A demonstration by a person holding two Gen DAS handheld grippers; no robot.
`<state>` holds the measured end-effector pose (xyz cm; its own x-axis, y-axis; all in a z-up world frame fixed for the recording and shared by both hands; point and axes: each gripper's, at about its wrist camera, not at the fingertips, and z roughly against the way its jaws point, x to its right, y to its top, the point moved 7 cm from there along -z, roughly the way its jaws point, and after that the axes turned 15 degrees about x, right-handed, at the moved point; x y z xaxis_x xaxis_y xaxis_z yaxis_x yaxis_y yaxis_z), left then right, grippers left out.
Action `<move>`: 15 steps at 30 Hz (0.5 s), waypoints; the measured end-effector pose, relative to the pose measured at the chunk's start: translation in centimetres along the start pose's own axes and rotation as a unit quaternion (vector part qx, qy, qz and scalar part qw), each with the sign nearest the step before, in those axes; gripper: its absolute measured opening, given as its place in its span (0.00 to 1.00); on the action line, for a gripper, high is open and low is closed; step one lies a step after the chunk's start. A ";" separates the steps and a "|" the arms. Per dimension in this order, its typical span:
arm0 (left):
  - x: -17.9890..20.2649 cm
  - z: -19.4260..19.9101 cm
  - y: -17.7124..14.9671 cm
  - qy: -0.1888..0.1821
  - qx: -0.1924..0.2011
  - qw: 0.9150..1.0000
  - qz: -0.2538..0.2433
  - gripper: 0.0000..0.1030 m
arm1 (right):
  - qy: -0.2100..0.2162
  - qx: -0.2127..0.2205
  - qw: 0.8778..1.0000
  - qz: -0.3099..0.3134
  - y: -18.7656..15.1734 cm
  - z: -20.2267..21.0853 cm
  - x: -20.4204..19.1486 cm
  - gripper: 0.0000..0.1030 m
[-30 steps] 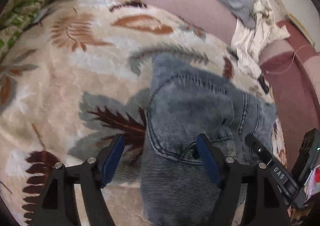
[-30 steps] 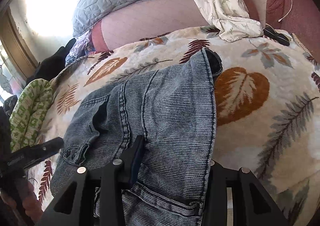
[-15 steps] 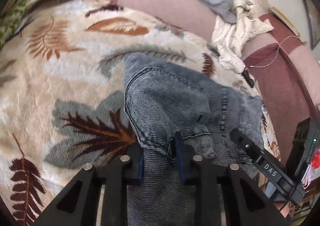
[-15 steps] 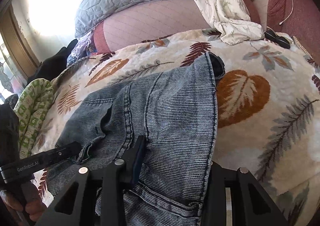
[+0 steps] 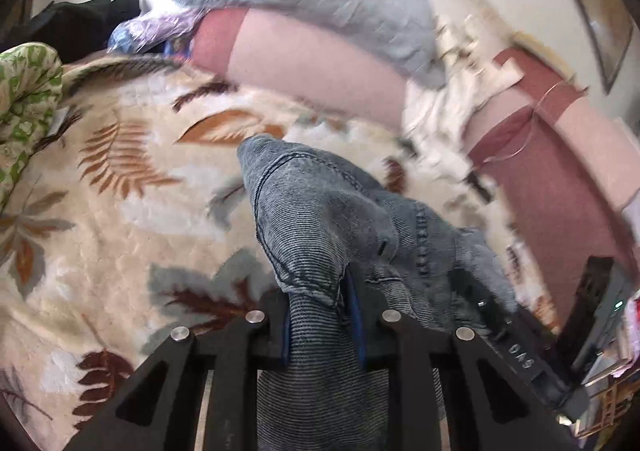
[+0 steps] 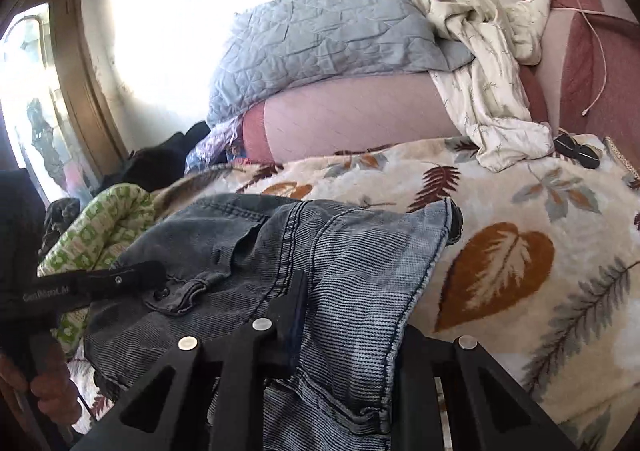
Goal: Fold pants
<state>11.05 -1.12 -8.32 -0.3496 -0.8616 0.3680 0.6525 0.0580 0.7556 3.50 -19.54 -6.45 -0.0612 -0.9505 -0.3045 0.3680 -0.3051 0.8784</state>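
I've got both grippers on the pants (image 6: pixel 352 251), blue-grey denim, lying bunched on the leaf-print blanket (image 6: pixel 520 211) on the bed.

L gripper (image 5: pixel 320 315): jaws pinching a fold of the denim near the waistband edge, fabric humped up over the jaws and draping down between the fingers. Left view is smeared w/ blur on the right side.

R gripper (image 6: pixel 348 331): jaws closing, w/ a thick wad of denim between them; the hem edge runs down past the right finger. Left finger (image 6: pixel 294 299) presses into the cloth; right pad is hidden by the fabric.

In the right view I see the other gripper's black handle at left, w/ a hand (image 6: pixel 44 383) round it. Grey quilt (image 6: pixel 328 35) and white printed cloth (image 6: pixel 488 91) sit on the pink bolster (image 6: pixel 352 119) at the back, well apart from the pants. Green patterned cloth (image 6: pixel 104 227) just beside the waistband.
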 end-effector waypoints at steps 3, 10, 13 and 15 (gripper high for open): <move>-2.4 -1.9 -2.7 0.036 -0.045 0.998 0.029 0.26 | -0.005 -0.069 0.998 -0.003 -2.7 -1.8 0.3 0.21; -4.7 -1.9 -4.0 0.060 -0.061 0.995 0.058 0.44 | -0.016 -0.126 0.992 0.001 -5.4 -3.1 0.8 0.42; -4.0 -0.5 -3.5 0.082 -0.044 0.995 0.029 0.49 | -0.022 -0.129 0.991 0.002 -5.2 -3.0 1.3 0.53; -3.5 1.0 -3.1 0.097 -0.024 0.995 0.005 0.57 | -0.024 -0.117 0.993 0.001 -4.3 -2.4 1.4 0.56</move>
<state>9.58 2.25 -11.38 -0.2094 -0.9424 0.2607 0.6882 0.0474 0.7240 4.07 -19.45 -11.58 -0.1015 -0.9545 -0.2804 0.5727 -0.2865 0.7681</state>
